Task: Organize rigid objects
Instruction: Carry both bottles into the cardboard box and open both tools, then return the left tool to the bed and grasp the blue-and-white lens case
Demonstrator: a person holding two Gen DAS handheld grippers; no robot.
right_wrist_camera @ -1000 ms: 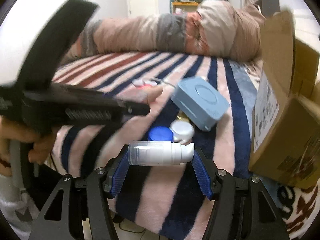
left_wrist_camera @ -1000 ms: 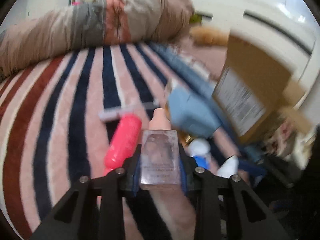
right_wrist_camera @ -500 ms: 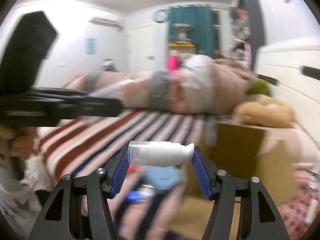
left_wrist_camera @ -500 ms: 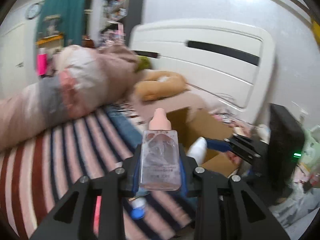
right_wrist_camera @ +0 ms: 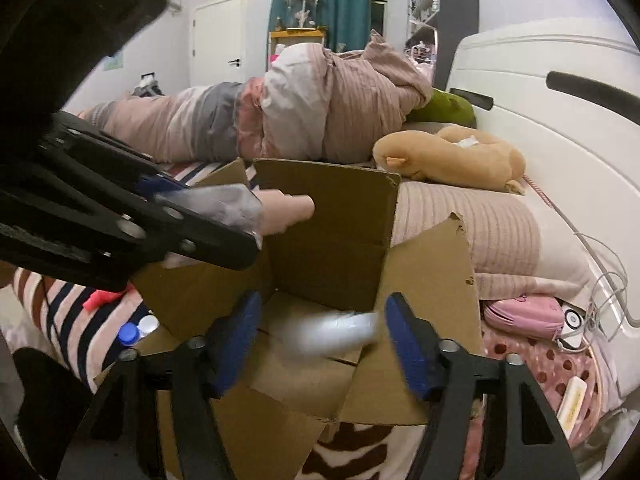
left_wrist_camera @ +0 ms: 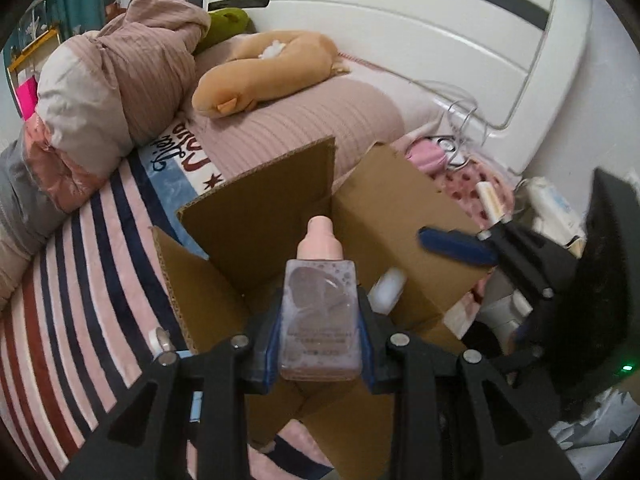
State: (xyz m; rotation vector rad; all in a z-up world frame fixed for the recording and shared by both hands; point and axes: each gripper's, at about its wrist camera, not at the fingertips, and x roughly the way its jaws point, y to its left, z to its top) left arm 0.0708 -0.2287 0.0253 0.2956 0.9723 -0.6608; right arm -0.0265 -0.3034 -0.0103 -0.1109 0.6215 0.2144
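Observation:
An open cardboard box (left_wrist_camera: 260, 208) (right_wrist_camera: 332, 208) stands on the bed with its flaps up. My left gripper (left_wrist_camera: 320, 320) is shut on a clear bottle with a pink cap (left_wrist_camera: 320, 304), held above the box's opening. The same bottle (right_wrist_camera: 288, 210) pokes out of the left gripper (right_wrist_camera: 208, 216) in the right wrist view. My right gripper (right_wrist_camera: 322, 344) hangs over the box and its jaws are opening. A blurred white pump bottle (right_wrist_camera: 332, 332) (left_wrist_camera: 386, 290) lies loose between the blue pads (right_wrist_camera: 408, 348), clear of the left one.
A striped blanket (left_wrist_camera: 80, 280) covers the bed left of the box, with a blue-capped jar (right_wrist_camera: 130, 334), a white jar (right_wrist_camera: 148, 324) and a red object (right_wrist_camera: 100, 298) on it. Behind lie a rolled duvet (right_wrist_camera: 320, 112), a tan plush toy (right_wrist_camera: 452, 156), a pink pouch (right_wrist_camera: 524, 316) and the white headboard (left_wrist_camera: 440, 40).
Both grippers rose from the striped blanket and swung over the open box. The right jaws widened and the white bottle came loose; the left still grips its bottle.

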